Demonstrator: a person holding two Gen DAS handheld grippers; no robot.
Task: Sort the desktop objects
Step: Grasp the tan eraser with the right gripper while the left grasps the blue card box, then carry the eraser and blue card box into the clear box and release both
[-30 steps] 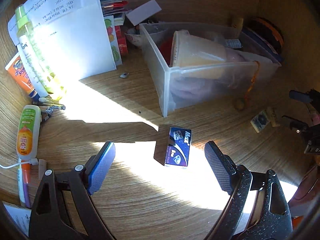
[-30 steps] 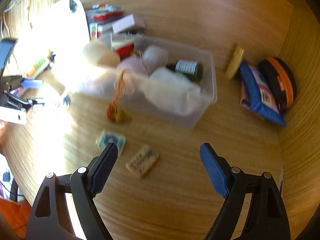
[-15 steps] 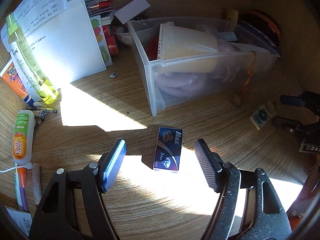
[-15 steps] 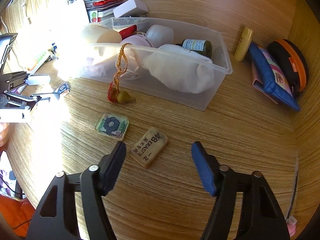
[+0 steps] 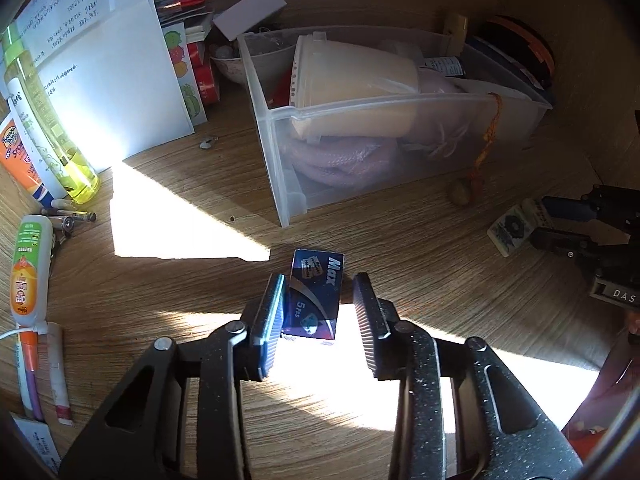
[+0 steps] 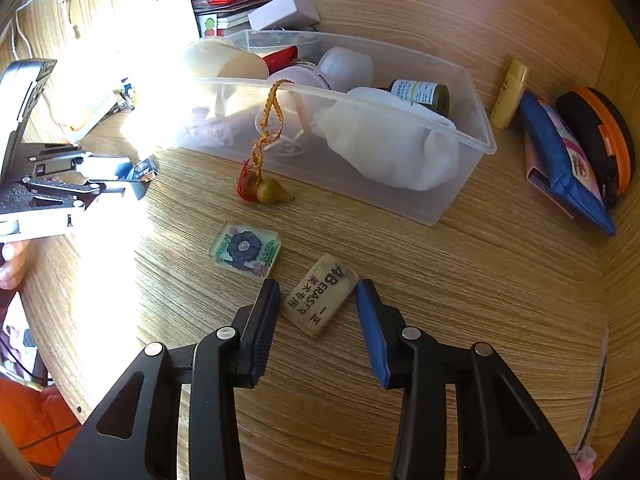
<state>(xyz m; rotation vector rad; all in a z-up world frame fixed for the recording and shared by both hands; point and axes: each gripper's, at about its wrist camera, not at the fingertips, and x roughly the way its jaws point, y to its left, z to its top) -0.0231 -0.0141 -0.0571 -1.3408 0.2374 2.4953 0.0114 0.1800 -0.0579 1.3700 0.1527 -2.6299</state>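
between my left fingers, the blue box (image 5: pixel 315 295) reads "max" and "5 pcs". the eraser (image 6: pixel 320 300) between my right fingers reads "4b eraser" over chinese print. the orange tube (image 5: pixel 18 152) says "banana boat sport". my right gripper (image 5: pixel 558 222), seen from the left, shows "das".

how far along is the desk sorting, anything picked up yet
Done: the clear bin already holds a cup, a bottle and a cloth bag. In hand: nothing yet. The left gripper brackets the blue Max box, and the right gripper brackets the 4B eraser; both jaws are open. Left: the flower tile, the gourd charm and clutter at the desk edges.
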